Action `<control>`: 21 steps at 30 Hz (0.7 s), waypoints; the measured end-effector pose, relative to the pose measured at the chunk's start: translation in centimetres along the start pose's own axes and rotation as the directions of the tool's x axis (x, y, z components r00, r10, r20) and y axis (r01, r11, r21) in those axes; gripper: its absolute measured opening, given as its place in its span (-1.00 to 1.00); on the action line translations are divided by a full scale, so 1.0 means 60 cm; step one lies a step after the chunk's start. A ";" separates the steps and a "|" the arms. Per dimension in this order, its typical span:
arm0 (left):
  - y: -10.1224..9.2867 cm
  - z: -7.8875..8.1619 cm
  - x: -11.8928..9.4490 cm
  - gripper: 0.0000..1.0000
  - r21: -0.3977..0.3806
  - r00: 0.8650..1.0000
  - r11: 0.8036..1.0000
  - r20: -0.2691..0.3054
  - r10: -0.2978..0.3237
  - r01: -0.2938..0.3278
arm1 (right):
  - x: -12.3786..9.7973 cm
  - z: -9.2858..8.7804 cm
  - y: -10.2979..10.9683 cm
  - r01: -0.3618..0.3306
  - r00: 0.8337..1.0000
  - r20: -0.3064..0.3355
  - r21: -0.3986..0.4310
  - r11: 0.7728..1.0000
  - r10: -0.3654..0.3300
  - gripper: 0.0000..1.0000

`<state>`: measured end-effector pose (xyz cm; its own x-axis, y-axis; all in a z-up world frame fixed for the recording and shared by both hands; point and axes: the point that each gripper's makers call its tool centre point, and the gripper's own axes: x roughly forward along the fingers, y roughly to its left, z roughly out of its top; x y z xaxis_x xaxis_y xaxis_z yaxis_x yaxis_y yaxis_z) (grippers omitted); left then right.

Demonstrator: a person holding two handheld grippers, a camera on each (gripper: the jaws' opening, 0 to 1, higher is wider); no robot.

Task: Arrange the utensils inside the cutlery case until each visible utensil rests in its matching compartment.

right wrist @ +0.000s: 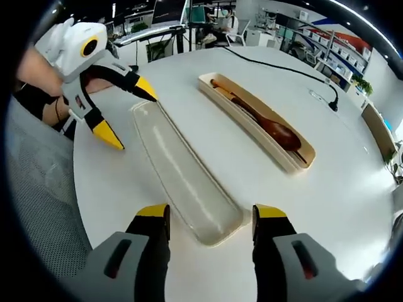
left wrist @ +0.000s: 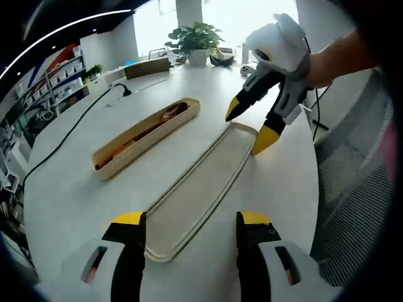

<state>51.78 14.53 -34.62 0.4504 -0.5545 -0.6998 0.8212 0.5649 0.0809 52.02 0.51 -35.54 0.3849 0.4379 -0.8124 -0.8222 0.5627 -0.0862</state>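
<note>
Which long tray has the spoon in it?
The deeper case, the one farther from both tongs, holds the brown wooden spoon. The flat lid lying beside it, between the left tongs and right tongs, holds nothing.

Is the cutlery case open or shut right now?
Open. The lid lies flat on the table beside the case, and a wooden spoon shows inside.

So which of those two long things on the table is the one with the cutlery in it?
Start at the round white table; two long beige pieces lie side by side on it. The cutlery case is the deeper one, farther from the jaws of both grippers. Unlike the flat, empty lid beside it, it holds a brown wooden spoon.
</note>
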 end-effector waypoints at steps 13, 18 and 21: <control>0.007 -0.014 0.004 0.20 -0.010 1.000 1.000 -0.027 0.003 -0.003 | -0.004 -0.003 -0.002 0.010 0.999 0.040 -0.017 1.000 -0.009 -0.16; 0.008 -0.014 0.006 0.21 -0.018 1.000 1.000 -0.030 0.000 0.000 | -0.003 -0.003 -0.002 0.001 0.999 0.033 -0.018 1.000 0.000 -0.20; 0.014 -0.012 0.005 0.21 -0.010 0.999 1.000 -0.033 0.013 -0.013 | -0.002 -0.002 -0.001 -0.015 1.000 0.021 -0.038 0.999 0.015 -0.22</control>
<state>52.33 15.27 -35.28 0.4495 -0.5268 -0.7214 0.8116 0.5782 0.0835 51.99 0.31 -35.53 0.3811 0.4615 -0.8011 -0.8432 0.5289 -0.0964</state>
